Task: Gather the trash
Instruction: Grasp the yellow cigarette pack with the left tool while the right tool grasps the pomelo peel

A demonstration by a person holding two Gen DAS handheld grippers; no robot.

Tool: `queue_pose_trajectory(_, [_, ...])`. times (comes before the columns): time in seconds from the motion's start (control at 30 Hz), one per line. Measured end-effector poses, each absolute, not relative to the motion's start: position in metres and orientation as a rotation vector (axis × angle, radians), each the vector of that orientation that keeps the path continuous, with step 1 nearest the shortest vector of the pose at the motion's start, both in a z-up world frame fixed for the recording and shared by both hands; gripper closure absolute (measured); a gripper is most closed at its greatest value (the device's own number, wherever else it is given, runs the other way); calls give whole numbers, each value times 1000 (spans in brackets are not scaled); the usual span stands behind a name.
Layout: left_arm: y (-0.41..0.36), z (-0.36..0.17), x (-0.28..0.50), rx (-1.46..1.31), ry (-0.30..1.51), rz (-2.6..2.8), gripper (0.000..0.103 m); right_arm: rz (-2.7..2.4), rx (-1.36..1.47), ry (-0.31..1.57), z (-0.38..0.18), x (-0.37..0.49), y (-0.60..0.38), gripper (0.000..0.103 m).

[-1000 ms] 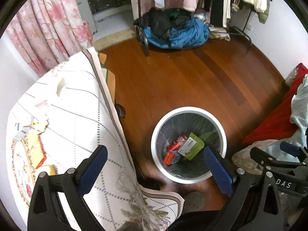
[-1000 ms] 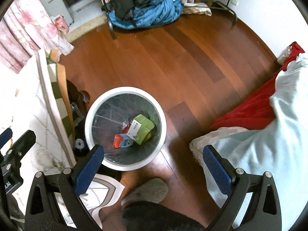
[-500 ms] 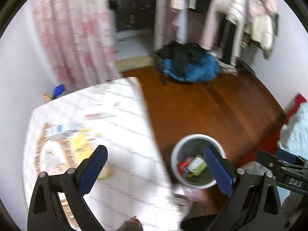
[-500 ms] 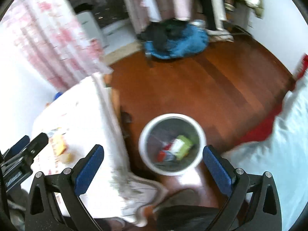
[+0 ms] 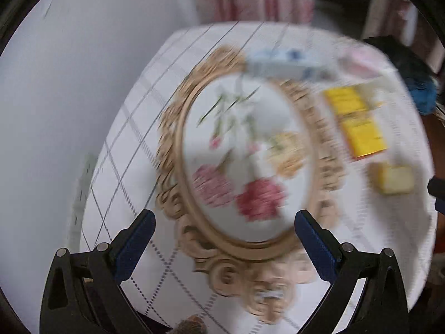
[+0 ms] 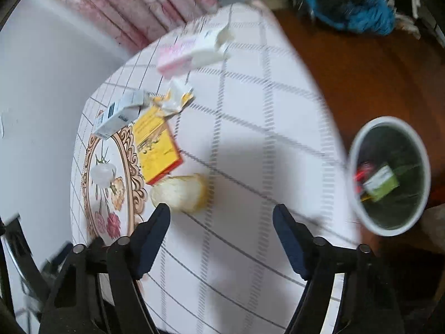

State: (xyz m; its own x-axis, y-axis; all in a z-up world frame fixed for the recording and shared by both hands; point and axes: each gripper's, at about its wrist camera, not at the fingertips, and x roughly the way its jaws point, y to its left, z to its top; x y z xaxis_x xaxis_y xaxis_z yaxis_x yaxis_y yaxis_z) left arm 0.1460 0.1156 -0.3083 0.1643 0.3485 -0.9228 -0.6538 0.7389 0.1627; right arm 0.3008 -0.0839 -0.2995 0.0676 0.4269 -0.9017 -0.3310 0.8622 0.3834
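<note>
Both my tongs are spread wide and hold nothing. My left gripper (image 5: 222,238) hangs over the table (image 5: 133,128), above the gold-framed flower print on the cloth; that view is blurred. My right gripper (image 6: 221,231) hangs over the white checked cloth nearer the table's right edge.

Trash on the table: a yellow box (image 6: 157,146) lies flat near the middle, its near corner touching a pale yellow lump (image 6: 180,192) just beyond my right gripper's left finger. A white and blue carton (image 6: 121,115) sits at the yellow box's far left end, crumpled paper (image 6: 176,100) at its far end, and a pink and white box (image 6: 192,51) farther back.

The trash bin (image 6: 358,139) stands on the wooden floor (image 6: 361,66) right of the table, with a green box (image 6: 382,182) and red scraps inside. A blue and black clothes pile (image 6: 353,8) lies far right.
</note>
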Motion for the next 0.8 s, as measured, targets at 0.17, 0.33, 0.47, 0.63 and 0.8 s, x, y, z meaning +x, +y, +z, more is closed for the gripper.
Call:
queue_pose_trajectory(0.17, [137, -326, 138, -352, 1231, 750, 1, 572, 83, 1374, -318, 302, -55, 63])
queue_pose_trajectory(0.33, [134, -320, 166, -391, 1213, 694, 1, 573, 47, 1354, -320, 304, -54, 93])
queue_pose_trajectory(0.47, [118, -306, 210, -440, 1190, 606, 1, 472, 15, 1298, -307, 327, -82, 93])
queue_pose_trajectory(0.63, [101, -319, 282, -502, 1241, 505, 1, 368, 9, 1303, -306, 366, -111, 93])
queue_pose_trajectory(0.8, [98, -340, 324, -470, 1306, 506, 3, 345, 29, 1333, -315, 383, -120, 93])
